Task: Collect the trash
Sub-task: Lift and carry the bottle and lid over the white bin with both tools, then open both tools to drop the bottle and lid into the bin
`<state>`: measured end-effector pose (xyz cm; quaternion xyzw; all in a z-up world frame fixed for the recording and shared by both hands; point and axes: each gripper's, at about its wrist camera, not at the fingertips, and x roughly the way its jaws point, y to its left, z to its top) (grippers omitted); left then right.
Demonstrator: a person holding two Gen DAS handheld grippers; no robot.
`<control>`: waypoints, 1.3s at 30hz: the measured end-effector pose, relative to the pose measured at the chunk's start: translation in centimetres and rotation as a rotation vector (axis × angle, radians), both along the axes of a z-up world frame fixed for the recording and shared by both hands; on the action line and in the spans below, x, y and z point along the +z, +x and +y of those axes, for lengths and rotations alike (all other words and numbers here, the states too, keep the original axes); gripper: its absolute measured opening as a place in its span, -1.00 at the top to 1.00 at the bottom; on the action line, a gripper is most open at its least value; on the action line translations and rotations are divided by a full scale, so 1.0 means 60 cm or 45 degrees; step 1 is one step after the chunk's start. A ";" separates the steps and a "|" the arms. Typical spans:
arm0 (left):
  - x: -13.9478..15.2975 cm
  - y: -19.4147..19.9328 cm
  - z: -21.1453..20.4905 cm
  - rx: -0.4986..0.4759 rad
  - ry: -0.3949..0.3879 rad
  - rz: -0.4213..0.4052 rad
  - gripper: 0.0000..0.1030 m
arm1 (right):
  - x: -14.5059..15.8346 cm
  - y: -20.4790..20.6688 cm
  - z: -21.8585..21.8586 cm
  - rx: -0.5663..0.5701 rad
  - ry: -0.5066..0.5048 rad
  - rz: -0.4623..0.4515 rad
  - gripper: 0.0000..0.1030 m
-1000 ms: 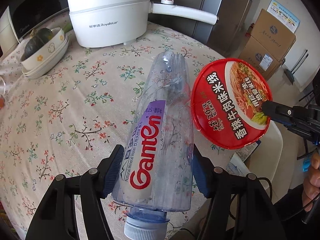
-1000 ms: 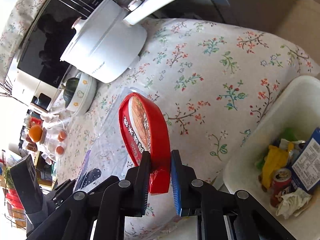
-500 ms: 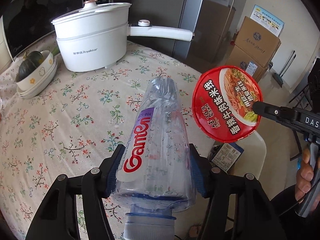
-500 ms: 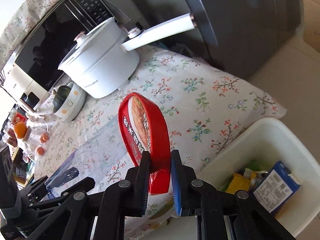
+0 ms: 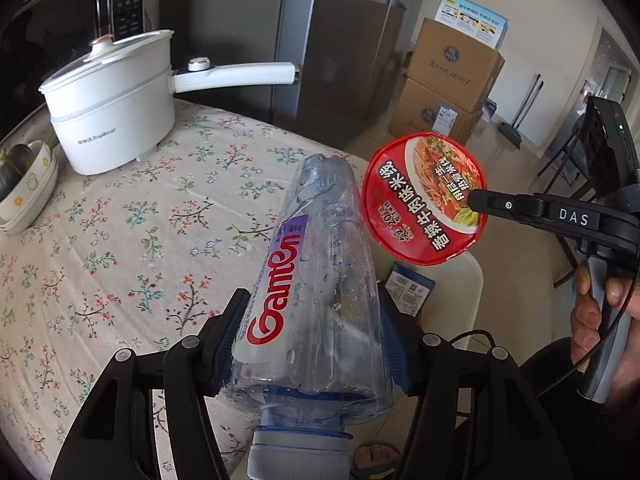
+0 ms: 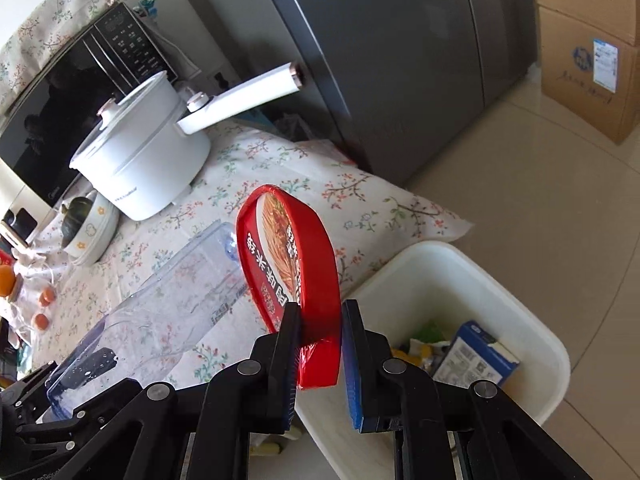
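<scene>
Both claws are lifting away from the table (image 5: 120,240). The left claw (image 5: 312,344) is squeezing the bottle (image 5: 316,280). The right claw (image 6: 318,344) is pinching the red lid (image 6: 296,276), now right above the bin (image 6: 500,292), nearly ready to drop.

The white bin (image 6: 520,292) stands open-topped just off the table's (image 6: 384,204) near corner, a blue carton (image 6: 476,354) and wrappers low inside. The white pot (image 5: 112,108) and stacked bowls (image 5: 28,192) crowd the table's far edge; the grey fridge (image 6: 400,60) walls off the far side.
</scene>
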<state>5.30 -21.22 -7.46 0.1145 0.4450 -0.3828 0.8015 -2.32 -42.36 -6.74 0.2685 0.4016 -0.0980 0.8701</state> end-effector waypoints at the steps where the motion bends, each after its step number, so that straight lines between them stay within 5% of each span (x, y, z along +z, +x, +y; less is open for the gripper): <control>1: 0.000 -0.009 -0.008 -0.021 0.008 -0.005 -0.24 | -0.003 -0.006 -0.003 -0.012 -0.012 0.018 0.66; 13: -0.036 -0.077 -0.084 -0.203 0.097 0.010 -0.24 | -0.037 -0.024 -0.017 -0.080 -0.193 0.221 0.67; 24: -0.091 -0.103 -0.142 -0.302 0.220 0.035 -0.26 | -0.033 -0.034 -0.038 -0.122 -0.109 0.149 0.46; 31: -0.101 -0.082 -0.204 -0.265 0.210 -0.024 -0.26 | -0.028 -0.029 -0.038 -0.141 -0.017 0.092 0.18; 39: -0.052 -0.028 -0.143 -0.085 0.070 0.069 -0.27 | -0.033 -0.027 -0.048 -0.153 0.000 0.099 0.08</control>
